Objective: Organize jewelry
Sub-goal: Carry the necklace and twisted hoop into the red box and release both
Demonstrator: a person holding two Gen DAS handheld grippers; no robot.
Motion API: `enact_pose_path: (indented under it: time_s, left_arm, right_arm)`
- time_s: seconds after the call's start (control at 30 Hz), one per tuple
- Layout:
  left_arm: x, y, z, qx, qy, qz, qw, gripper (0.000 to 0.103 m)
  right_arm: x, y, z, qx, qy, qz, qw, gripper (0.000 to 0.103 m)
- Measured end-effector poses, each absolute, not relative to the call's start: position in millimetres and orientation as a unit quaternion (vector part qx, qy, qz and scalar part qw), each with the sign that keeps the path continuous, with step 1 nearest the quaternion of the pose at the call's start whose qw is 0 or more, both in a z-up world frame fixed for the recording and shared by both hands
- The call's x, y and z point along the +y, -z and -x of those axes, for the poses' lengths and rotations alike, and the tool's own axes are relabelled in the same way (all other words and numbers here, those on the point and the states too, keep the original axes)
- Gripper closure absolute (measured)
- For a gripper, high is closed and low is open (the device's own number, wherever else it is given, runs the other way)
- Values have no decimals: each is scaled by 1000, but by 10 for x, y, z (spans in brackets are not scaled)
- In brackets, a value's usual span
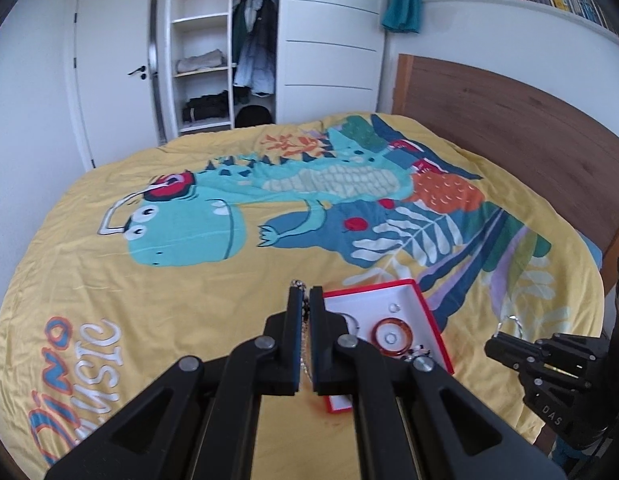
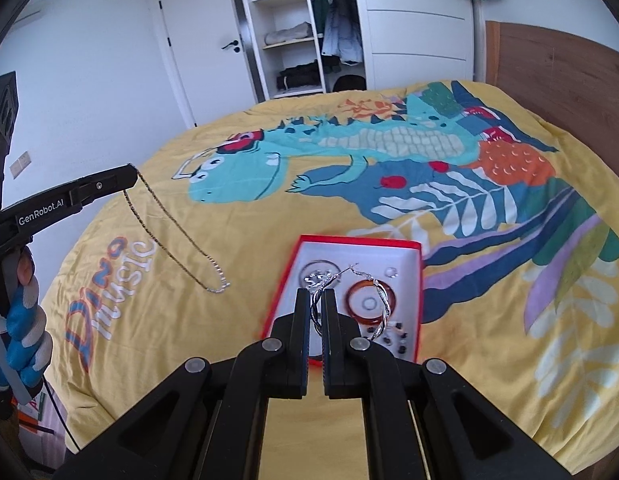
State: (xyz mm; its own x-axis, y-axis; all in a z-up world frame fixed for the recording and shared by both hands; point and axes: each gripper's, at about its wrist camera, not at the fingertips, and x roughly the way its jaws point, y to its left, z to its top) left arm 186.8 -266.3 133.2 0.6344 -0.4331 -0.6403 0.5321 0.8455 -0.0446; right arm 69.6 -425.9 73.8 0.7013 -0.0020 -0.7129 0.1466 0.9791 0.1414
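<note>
A thin chain necklace (image 2: 169,236) hung from between the left fingers (image 2: 121,178), its lower loop resting on the bed. A twisted silver hoop earring (image 2: 349,300) stood pinched between the right fingers (image 2: 303,320). Just beyond those fingers lay an open red box (image 2: 419,280) with a white inside, holding an amber ring (image 2: 371,302), small rings and dark studs.

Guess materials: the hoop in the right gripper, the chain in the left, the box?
Hoop earring: silver-toned metal, probably; twisted, shiny glints. Chain necklace: fine metal links, dull gold above, brighter silver near the low end. Box: likely cardboard, matte red rim, white inside.
</note>
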Motion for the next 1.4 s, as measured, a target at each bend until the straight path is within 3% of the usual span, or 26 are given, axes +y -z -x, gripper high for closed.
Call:
enact_pose_path:
  time_s: [0.4, 0.73, 1.3, 1.4]
  left_arm:
    - [-3506, -410, -2227, 402, 302, -108, 858, 100]
    - [-3538, 358, -2342, 466, 290, -118, 828, 100]
    - [-3586, 923, -2151, 523, 303, -138, 784, 98]
    - [-3551, 919, -2150, 526, 304, -135, 782, 96]
  right_arm:
    - [-4828, 216, -1235, 437, 42, -150, 886, 98]
    - [-4776, 889, -1416, 483, 25, -167, 859, 98]
    - [-4848, 1222, -1392, 523, 49, -175, 833, 95]
    - [-4842, 1180, -1359, 521, 51, -172, 834, 83]
